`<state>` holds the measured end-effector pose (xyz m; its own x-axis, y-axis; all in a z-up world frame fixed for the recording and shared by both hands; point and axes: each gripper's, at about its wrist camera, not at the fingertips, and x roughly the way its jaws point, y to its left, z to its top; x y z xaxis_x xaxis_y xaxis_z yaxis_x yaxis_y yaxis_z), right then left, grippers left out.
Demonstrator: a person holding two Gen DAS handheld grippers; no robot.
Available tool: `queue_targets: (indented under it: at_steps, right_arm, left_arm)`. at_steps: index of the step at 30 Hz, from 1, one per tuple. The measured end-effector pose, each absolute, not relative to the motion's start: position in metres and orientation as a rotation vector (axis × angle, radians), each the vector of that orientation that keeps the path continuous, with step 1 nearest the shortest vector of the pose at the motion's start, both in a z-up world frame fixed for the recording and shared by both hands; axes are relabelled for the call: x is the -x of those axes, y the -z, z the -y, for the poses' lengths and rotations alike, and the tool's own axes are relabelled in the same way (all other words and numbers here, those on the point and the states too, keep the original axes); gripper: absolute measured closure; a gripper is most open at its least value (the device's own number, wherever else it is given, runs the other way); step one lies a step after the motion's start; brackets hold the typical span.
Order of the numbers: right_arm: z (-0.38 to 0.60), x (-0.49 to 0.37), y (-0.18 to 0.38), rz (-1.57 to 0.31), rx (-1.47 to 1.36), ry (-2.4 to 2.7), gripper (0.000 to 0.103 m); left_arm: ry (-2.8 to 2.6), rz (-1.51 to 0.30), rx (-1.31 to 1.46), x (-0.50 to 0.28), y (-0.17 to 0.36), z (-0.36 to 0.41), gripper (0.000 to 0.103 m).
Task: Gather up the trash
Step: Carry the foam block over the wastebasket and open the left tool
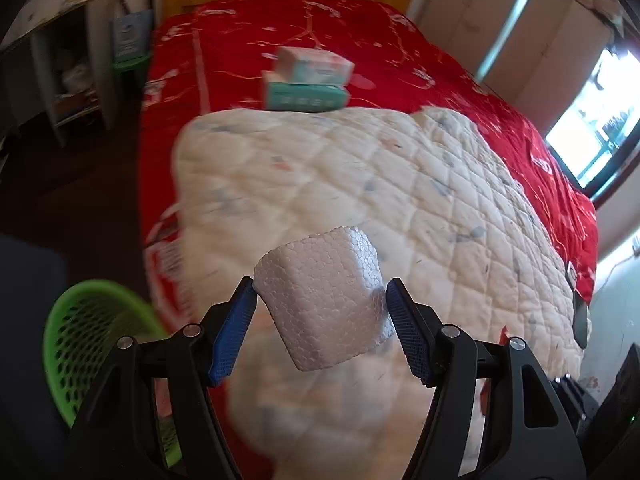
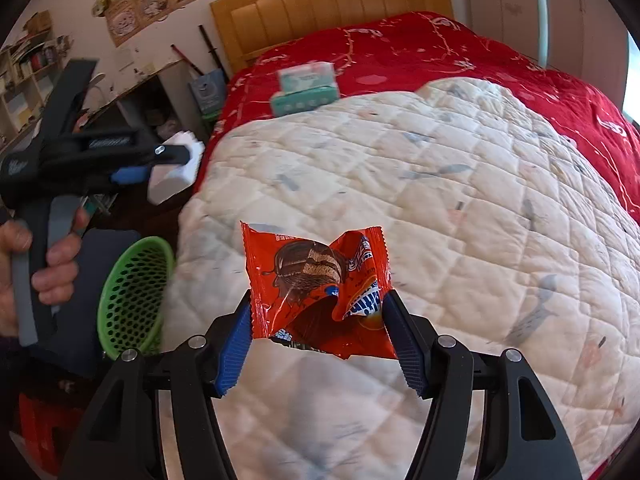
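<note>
Two tools: both mine, each gripping trash above the bed (image 1: pixel 360 20).
Quilt (image 1: pixel 360 184): white, beneath both.
Basket (image 2: pixel 136 300): green, at 8 o'clock beside the bed.
Left tool (image 1: pixel 320 312): pads pressed on a foam block (image 1: pixel 324 300).
Right tool (image 2: pixel 318 320): clamped on an orange snack wrapper (image 2: pixel 316 284).

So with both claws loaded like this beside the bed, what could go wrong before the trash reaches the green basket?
1. The foam block is caught only at its edges by the left claw, so it may slip or crumble.
2. The orange snack wrapper in the right claw is thin and crumpled; it could slide out.
3. The green basket sits low beside the bed, so a light piece could miss it.
</note>
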<state>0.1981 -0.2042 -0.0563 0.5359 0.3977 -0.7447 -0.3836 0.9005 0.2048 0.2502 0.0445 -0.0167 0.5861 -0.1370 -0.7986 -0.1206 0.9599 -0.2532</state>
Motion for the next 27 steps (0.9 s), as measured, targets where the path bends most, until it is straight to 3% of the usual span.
queue_targets:
  at_steps: [14,27]
  right_arm:
    - [0.127,-0.162,0.044,-0.883,0.025,-0.592,0.042]
    - [0.078,-0.15,0.037,-0.88,0.071,-0.669,0.042]
  left_arm:
    - [-0.179,-0.949,0.342,-0.144,0.032,-0.163,0.037]
    - [-0.307,-1.013,0.339,-0.109,0.066,-0.216,0.035]
